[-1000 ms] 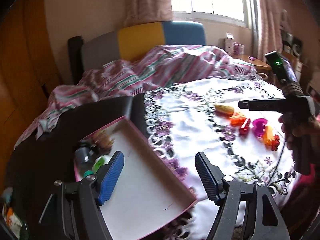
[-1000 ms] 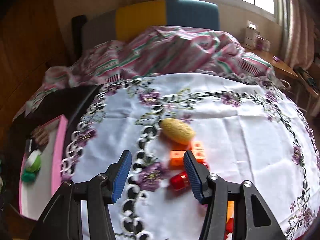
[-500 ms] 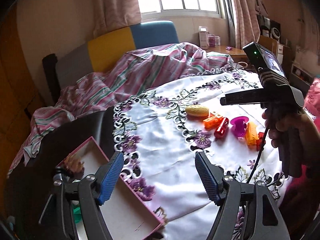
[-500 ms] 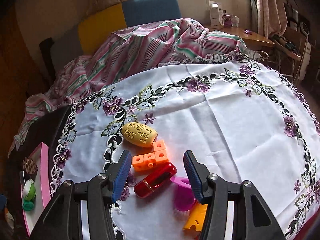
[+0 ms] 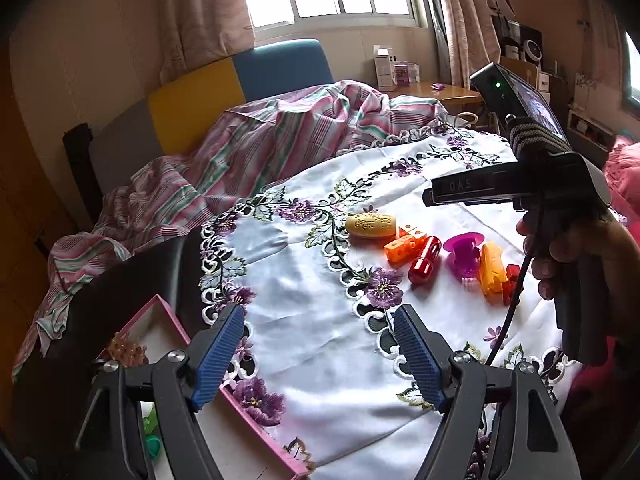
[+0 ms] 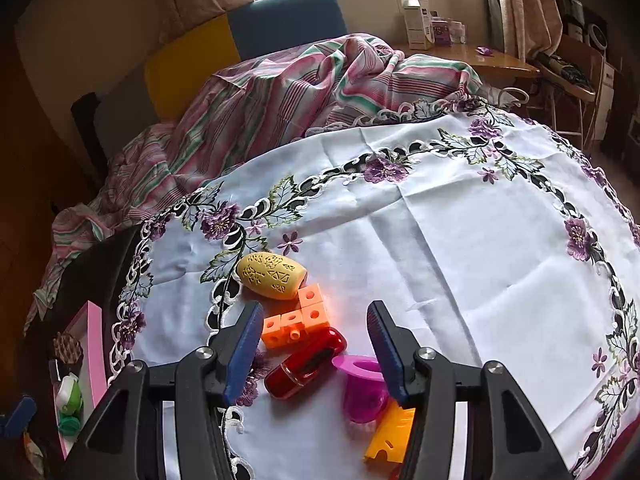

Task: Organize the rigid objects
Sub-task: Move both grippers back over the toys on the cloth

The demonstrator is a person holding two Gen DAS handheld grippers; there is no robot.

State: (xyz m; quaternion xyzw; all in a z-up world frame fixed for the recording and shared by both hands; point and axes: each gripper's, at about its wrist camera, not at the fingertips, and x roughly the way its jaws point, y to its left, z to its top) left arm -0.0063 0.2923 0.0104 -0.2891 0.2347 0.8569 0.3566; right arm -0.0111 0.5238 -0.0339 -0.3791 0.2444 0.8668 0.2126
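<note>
Several small toys lie together on the white embroidered cloth (image 6: 460, 240): a yellow oval (image 5: 371, 225) (image 6: 272, 276), an orange block piece (image 5: 406, 245) (image 6: 296, 320), a red capsule (image 5: 425, 261) (image 6: 306, 362), a purple cup shape (image 5: 464, 252) (image 6: 362, 388) and a yellow-orange piece (image 5: 492, 268) (image 6: 390, 436). My right gripper (image 6: 314, 328) hovers open just above the blocks and capsule, touching nothing. My left gripper (image 5: 320, 340) is above the cloth's near edge, its jaws opening with nothing between them. The pink box (image 5: 256, 416) (image 6: 94, 344) sits at lower left.
The box holds a brown cone-like item (image 5: 128, 350) and green pieces (image 5: 152, 444). A hand (image 5: 580, 248) carries the right gripper's body at the right of the left wrist view. A striped blanket (image 6: 300, 80) is heaped behind the cloth. A wooden desk (image 6: 492, 60) stands far right.
My left gripper swung from over the pink box to the cloth's edge, facing the toys, jaws slightly wider. My right gripper rolled and closed in on the toys.
</note>
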